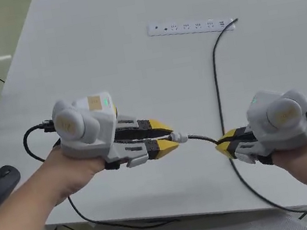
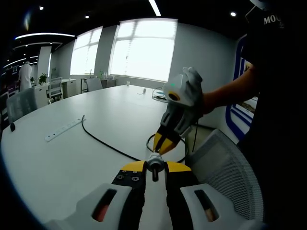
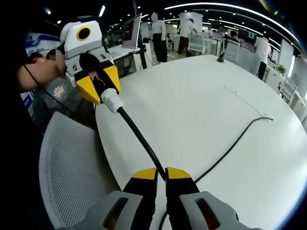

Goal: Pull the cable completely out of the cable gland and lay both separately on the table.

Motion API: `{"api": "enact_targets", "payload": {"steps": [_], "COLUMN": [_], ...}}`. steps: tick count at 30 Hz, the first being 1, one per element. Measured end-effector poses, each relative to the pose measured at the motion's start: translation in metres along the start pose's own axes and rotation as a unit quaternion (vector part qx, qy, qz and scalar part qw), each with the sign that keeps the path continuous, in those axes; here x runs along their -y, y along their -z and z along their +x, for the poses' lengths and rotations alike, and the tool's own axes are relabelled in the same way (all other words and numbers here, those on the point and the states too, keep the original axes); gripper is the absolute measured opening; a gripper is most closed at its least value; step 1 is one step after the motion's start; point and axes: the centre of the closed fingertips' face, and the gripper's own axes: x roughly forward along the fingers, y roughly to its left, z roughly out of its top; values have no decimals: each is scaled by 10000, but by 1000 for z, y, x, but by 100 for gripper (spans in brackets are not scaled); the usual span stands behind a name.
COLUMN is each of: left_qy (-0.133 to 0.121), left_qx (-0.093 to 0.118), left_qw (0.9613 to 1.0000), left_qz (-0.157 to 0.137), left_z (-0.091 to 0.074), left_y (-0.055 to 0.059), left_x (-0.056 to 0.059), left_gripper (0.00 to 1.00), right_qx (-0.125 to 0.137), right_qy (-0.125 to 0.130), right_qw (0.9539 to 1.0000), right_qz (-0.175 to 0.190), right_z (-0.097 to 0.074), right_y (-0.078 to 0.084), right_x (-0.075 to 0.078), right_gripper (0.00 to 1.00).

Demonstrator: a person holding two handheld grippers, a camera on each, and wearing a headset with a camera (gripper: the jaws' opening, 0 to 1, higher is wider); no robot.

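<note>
While left gripper (image 1: 173, 136) fingers clamped cable gland (image 1: 181, 138) and right gripper (image 1: 222, 142) fingers pinched cable (image 1: 203, 138), straight axial pull looked best.

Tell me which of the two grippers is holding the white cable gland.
The left gripper: the cable gland sits between its yellow tips. The right gripper is shut on the black cable that comes out of it.
</note>
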Motion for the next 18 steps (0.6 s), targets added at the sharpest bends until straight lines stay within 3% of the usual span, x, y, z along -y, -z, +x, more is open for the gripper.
{"api": "enact_targets", "payload": {"steps": [13, 18], "left_qy": [29, 32], "left_qx": [-4, -44], "left_qw": [10000, 10000], "left_qz": [-78, -73], "left_z": [0, 1], "left_y": [-2, 0], "left_x": [-2, -1], "left_gripper": [15, 15], "right_qx": [129, 502], "right_qy": [135, 307], "right_qw": [9981, 9894], "right_qz": [-583, -1329], "right_z": [-2, -11], "right_y": [-7, -33], "right_x": [3, -5], "right_gripper": [7, 20]}}
